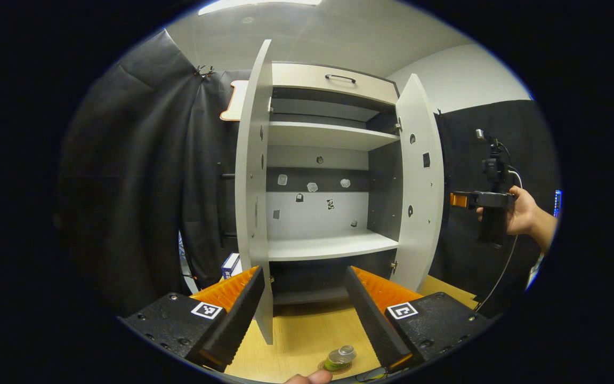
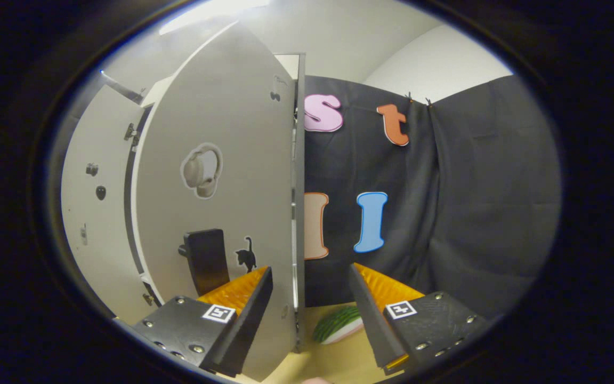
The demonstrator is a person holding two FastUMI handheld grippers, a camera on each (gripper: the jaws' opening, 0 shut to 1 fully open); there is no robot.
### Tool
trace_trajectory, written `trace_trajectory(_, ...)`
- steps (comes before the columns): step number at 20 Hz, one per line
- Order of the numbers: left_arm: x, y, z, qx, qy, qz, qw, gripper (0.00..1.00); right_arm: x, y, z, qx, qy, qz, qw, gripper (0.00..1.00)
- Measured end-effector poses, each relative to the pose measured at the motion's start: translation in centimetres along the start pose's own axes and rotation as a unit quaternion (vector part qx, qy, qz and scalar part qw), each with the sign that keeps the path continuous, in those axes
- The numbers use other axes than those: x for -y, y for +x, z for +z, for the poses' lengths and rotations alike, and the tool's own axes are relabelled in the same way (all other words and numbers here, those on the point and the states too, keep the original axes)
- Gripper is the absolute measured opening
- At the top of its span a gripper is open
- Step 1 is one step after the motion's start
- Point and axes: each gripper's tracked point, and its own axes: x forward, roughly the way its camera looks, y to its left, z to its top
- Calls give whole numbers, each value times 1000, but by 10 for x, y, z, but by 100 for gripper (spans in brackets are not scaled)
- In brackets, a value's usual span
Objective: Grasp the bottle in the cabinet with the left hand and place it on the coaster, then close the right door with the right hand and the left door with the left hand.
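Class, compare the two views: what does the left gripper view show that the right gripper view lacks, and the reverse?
Left gripper view: the cabinet's shelves, the bottle on the table, the right gripper in a hand. Right gripper view: the outer face of the right door with its handle, a watermelon-striped object. Both: the right door open, the wooden table.

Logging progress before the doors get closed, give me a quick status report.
Left gripper open, empty. Right gripper open, jaws straddling the right door edge. Bottle on the table, out of the cabinet. Both doors open.
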Motion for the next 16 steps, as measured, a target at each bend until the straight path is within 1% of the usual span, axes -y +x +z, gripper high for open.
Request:
trace_trajectory(2, -5, -1, -3, -2, 0, 4, 1000, 96, -10, 3, 0, 0, 1, 6, 1000, 84)
trace_trajectory(3, -8, -2, -6, -5, -2, 6, 1000, 96, -16, 3, -2, -1, 2, 9, 1000, 88)
trace_trajectory(4, -11, -2, -7, -7, -3, 9, 1000, 96, -21, 4, -2, -2, 3, 12, 1000, 88)
trace_trajectory(5, -16, -1, -8, -7, -4, 13, 1000, 94, -26, 5, -3, -2, 5, 14, 1000, 88)
trace_trajectory(6, -20, -1, -8, -7, -5, 16, 1000, 93, -30, 6, -4, -4, 5, 16, 1000, 88)
trace_trajectory(7, -24, -3, -9, -7, -6, 20, 1000, 93, -34, 5, -6, -5, 4, 19, 1000, 92)
trace_trajectory(8, -28, -5, -9, -6, -6, 23, 1000, 97, -40, 5, -8, -6, 2, 26, 1000, 89)
trace_trajectory(9, -33, -6, -10, -6, -5, 26, 1000, 96, -46, 6, -11, -7, -1, 34, 999, 94)
trace_trajectory(12, -51, -11, -15, -9, -4, 44, 999, 96, -65, 3, -15, -1, -20, 55, 998, 93)
trace_trajectory(13, -58, -12, -18, -10, -6, 50, 999, 93, -69, 3, -17, 1, -27, 61, 998, 96)
trace_trajectory(15, -73, -14, -19, -13, -7, 67, 998, 93, -73, 2, -19, 4, -35, 68, 997, 96)
trace_trajectory(16, -83, -15, -19, -13, -7, 76, 997, 96, -72, 2, -20, 4, -31, 68, 997, 96)
